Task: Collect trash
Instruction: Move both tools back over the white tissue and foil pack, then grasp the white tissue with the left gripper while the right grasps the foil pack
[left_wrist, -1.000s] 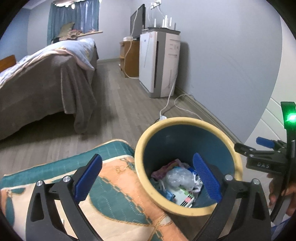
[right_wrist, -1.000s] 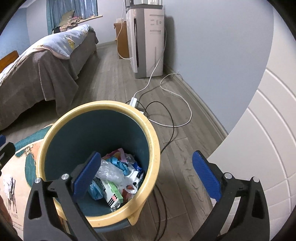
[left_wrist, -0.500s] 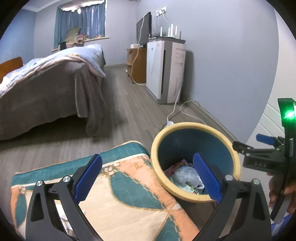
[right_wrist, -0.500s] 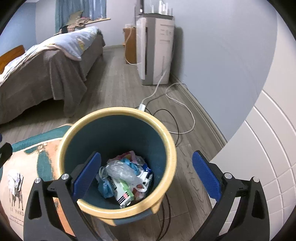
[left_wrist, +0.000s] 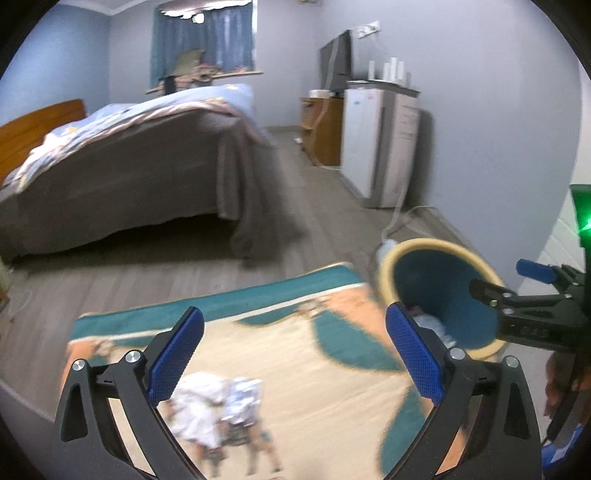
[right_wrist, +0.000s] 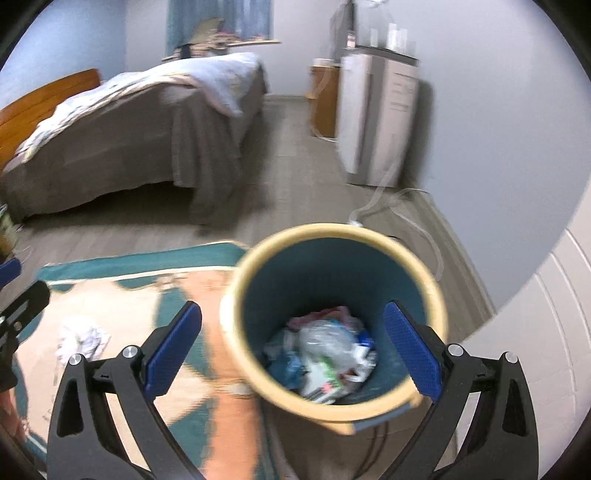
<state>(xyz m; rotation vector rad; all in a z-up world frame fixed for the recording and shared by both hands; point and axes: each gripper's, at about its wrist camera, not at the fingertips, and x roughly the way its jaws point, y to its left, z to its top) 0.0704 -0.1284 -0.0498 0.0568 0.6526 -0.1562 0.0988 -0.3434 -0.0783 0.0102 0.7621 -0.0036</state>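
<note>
Bedroom floor, patterned rug (left_wrist: 332, 369): crumpled paper trash (left_wrist: 207, 402) has come into view below the left gripper (left_wrist: 295, 354), jaws wide, empty. Right gripper (right_wrist: 291, 347), likewise spread, has drawn back from the bin (right_wrist: 436, 295). Pickup is next.

L gripper (left_wrist: 295, 354) jaws wide over crumpled paper (left_wrist: 216, 404) on rug (left_wrist: 303, 354).

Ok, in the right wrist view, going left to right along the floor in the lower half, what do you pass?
Crumpled white paper trash on the teal and peach patterned rug → round teal bin with a yellow rim, already holding wrappers → white paneled surface at the far right.
</note>
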